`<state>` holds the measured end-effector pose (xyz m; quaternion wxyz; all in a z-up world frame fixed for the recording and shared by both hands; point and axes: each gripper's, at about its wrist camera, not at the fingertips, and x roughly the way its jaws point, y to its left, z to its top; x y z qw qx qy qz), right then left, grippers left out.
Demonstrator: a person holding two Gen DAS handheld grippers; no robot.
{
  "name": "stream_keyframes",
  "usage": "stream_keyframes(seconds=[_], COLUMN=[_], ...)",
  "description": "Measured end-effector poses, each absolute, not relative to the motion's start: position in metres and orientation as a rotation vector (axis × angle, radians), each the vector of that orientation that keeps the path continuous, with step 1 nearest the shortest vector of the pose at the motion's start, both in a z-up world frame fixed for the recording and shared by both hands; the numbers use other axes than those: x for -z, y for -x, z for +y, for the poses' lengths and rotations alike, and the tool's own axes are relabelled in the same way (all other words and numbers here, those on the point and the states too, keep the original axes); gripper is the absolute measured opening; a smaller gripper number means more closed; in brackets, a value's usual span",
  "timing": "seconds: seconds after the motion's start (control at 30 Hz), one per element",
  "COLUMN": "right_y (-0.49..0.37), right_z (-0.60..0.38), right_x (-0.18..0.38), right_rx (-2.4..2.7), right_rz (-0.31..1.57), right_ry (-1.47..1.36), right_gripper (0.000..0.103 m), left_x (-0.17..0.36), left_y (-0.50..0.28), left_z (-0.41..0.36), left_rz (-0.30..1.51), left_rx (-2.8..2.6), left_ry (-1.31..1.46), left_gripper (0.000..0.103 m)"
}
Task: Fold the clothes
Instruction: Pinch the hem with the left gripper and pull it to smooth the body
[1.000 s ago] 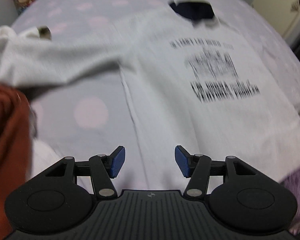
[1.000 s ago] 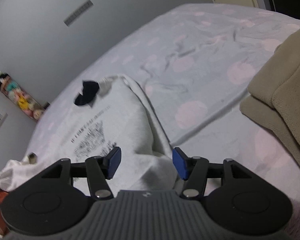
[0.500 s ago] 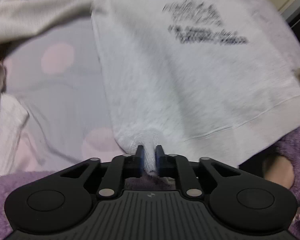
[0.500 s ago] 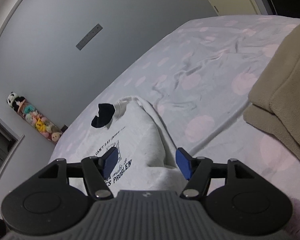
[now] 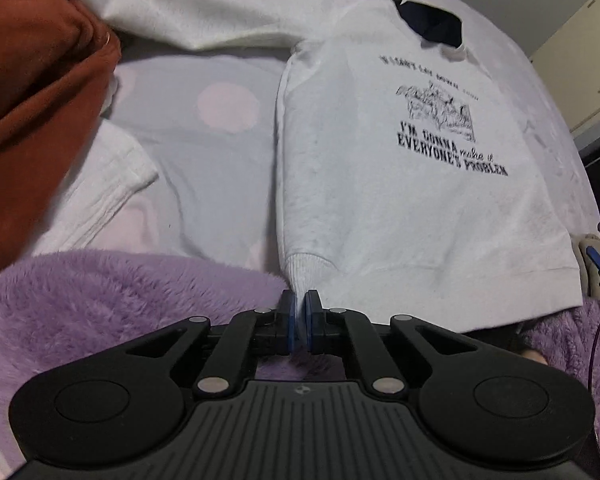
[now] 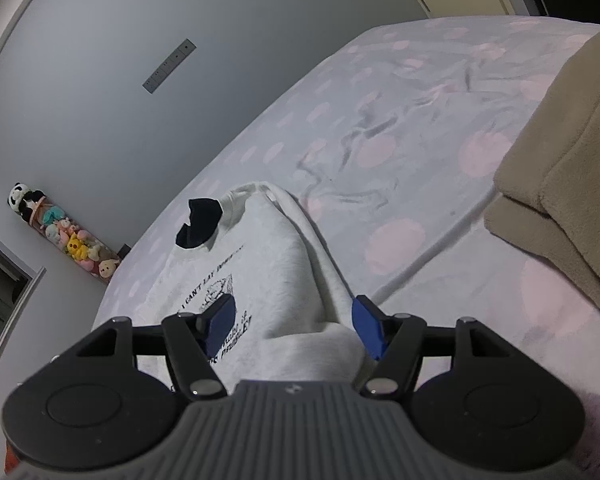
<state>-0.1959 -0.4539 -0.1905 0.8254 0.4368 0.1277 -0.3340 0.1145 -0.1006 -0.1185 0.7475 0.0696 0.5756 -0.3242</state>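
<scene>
The white sweatshirt [image 5: 380,184] lies print-up on the spotted bed [image 5: 204,152]. The left tongs [image 5: 299,322] pinch its near-left hem corner; the right tongs [image 6: 292,326] gape wide around a raised ridge of the near-right side. Close on that side, then lift both corners evenly.

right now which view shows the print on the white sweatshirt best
The left wrist view: the whole black print lies flat on the white sweatshirt, lettering readable. The right wrist view catches only a slanted part of it, partly behind a gripper finger.
</scene>
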Motion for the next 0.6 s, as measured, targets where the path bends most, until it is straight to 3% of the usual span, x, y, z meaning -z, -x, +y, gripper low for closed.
stream_keyframes(seconds=[0.13, 0.2, 0.33, 0.5, 0.6], right_y=[0.189, 0.186, 0.178, 0.168, 0.16], right_z=[-0.458, -0.459, -0.464, -0.482, -0.489], right_x=[0.193, 0.195, 0.2, 0.218, 0.228], right_rx=[0.74, 0.735, 0.766, 0.864, 0.863], right_rz=[0.333, 0.361, 0.435, 0.582, 0.676], right_ry=[-0.947, -0.948, -0.961, -1.067, -1.107], right_gripper=[0.066, 0.066, 0.066, 0.048, 0.046], left_x=[0.115, 0.111, 0.1, 0.088, 0.09], left_y=[-0.104, -0.103, -0.104, -0.11, -0.11], left_z=[-0.114, -0.116, -0.111, -0.11, -0.12], left_rz=[1.202, 1.186, 1.123, 1.03, 1.035], left_rx=[0.711, 0.707, 0.679, 0.645, 0.65], left_ry=[-0.227, -0.233, -0.185, -0.068, -0.015], left_gripper=[0.005, 0.015, 0.047, 0.048, 0.048])
